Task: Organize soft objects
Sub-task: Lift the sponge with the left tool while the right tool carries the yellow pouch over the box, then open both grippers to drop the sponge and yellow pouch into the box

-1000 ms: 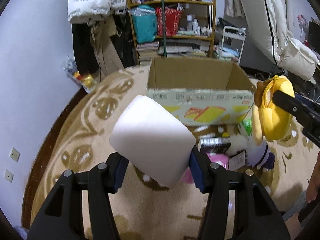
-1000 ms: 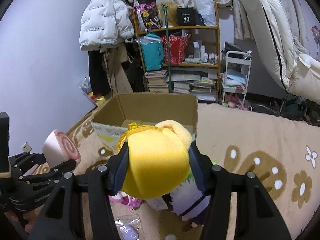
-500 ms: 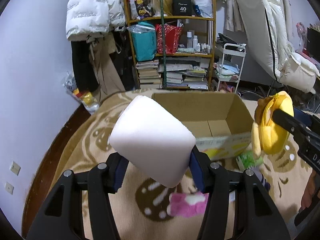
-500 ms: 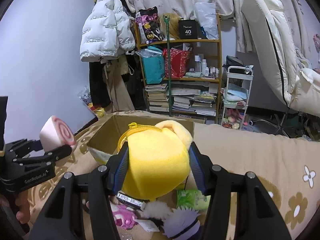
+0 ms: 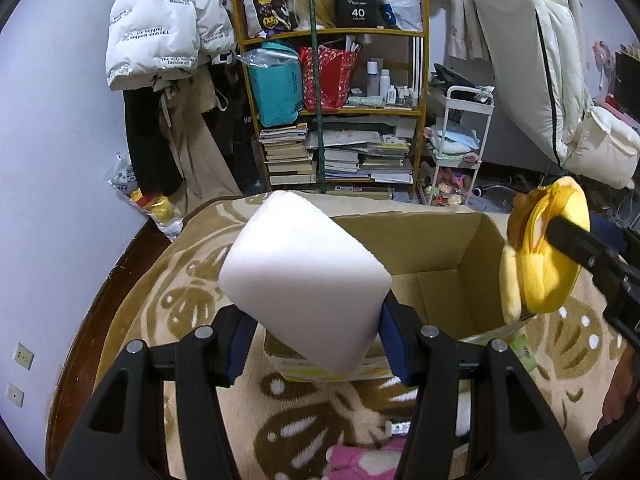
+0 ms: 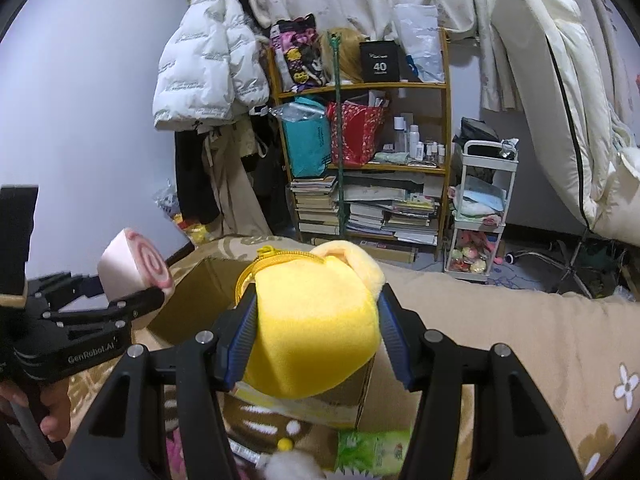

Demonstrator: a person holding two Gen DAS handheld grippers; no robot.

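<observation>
My left gripper (image 5: 314, 340) is shut on a white soft block (image 5: 304, 280), whose end shows a pink swirl (image 6: 150, 264) in the right wrist view. It hangs over the near left rim of an open cardboard box (image 5: 440, 248). My right gripper (image 6: 316, 338) is shut on a yellow plush pouch with a zipper (image 6: 314, 324), held above the box (image 6: 188, 304). From the left wrist view that pouch (image 5: 544, 256) hangs at the box's right side. The box looks empty where I can see inside it.
The box stands on a beige patterned carpet (image 5: 168, 304). A pink plush (image 5: 360, 460) and a green packet (image 6: 372, 448) lie in front of it. Behind are a cluttered bookshelf (image 5: 340, 92), hanging jackets (image 5: 160, 32), a white trolley (image 5: 460, 140) and an upright mattress (image 5: 540, 60).
Both grippers have moved forward and slightly up with their loads, from short of the box to over it. The floor items have slid down toward the bottom edge of both views.
</observation>
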